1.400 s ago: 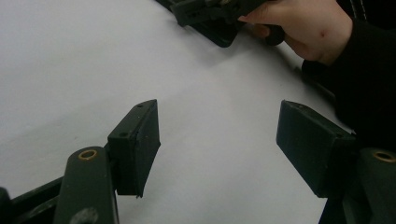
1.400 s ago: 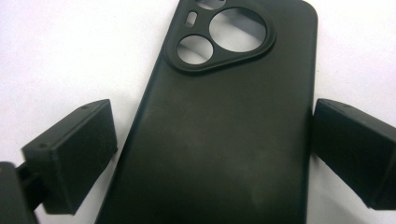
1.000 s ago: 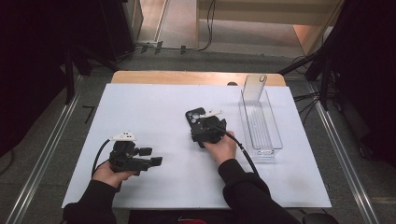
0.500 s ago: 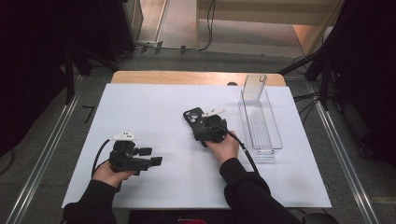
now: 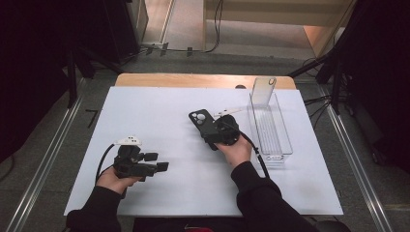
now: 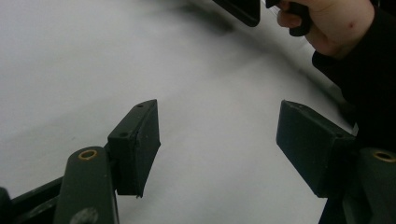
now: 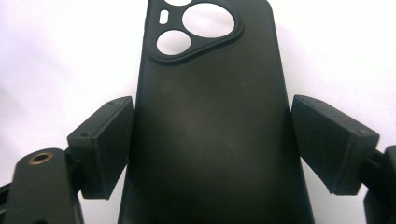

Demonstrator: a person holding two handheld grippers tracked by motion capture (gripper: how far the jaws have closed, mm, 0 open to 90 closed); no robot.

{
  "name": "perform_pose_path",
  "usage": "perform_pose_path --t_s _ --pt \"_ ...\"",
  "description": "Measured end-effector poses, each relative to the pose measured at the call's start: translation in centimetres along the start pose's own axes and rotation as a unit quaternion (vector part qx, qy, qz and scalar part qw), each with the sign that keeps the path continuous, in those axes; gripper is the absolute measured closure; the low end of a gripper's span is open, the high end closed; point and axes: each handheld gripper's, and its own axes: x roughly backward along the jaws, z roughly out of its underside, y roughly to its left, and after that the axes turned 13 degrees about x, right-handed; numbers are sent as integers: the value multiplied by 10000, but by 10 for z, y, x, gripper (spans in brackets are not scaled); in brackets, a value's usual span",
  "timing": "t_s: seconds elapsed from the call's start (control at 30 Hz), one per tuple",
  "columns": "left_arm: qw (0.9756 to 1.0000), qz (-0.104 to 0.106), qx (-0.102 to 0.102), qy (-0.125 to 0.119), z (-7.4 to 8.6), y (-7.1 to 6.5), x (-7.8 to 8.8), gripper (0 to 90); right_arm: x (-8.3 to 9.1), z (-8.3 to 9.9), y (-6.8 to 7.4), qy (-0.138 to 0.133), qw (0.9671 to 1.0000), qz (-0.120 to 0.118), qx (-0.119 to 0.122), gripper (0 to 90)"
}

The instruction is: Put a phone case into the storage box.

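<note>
Phone case (image 5: 201, 123) sits mid-frame in the high view, just left of the clear tray (image 5: 279, 145), in the right tool (image 5: 212, 133). Long axis runs from the tool toward upper left of the frame; camera-cutout end points away from the hand, back face up. Right gripper view: case (image 7: 210, 121) runs bottom to top of frame between the two pads, cutouts at the top; left pad (image 7: 105, 144) touches its edge, right pad (image 7: 334, 142) sits just beside the other edge with a thin gap showing. Those jaws have just been closing around the case. Whether the case rests on the white bench (image 5: 159, 111) or hangs clear, can't tell. Left tool (image 5: 157, 167) is lower left in the high view, well apart from the case, jaws wide with nothing between them and pointing right.
</note>
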Motion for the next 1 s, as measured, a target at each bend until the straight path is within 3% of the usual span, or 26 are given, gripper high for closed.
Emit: perform_pose_path --t_s 0.2,0.37,0.5,0.63,0.87,1.0 --pt "9998 10 202 -21 -2 0 -1 304 17 -8 1 -121 9995 -281 -125 150" --pt "9990 190 389 -103 -5 -4 0 306 34 -9 6 -108 9994 -311 44 150" --pt "9983 242 532 -37 -8 -7 -3 326 50 -5 9 -192 9989 -430 11 150" --pt "9983 249 532 -41 -11 -14 -7 323 64 1 15 -304 9984 -468 -32 149" --pt "9994 136 326 8 -19 -28 -17 271 78 12 29 -494 9974 -499 -163 148" --pt "9990 180 400 64 -26 -31 -19 265 79 17 37 -497 9974 -479 -189 148"
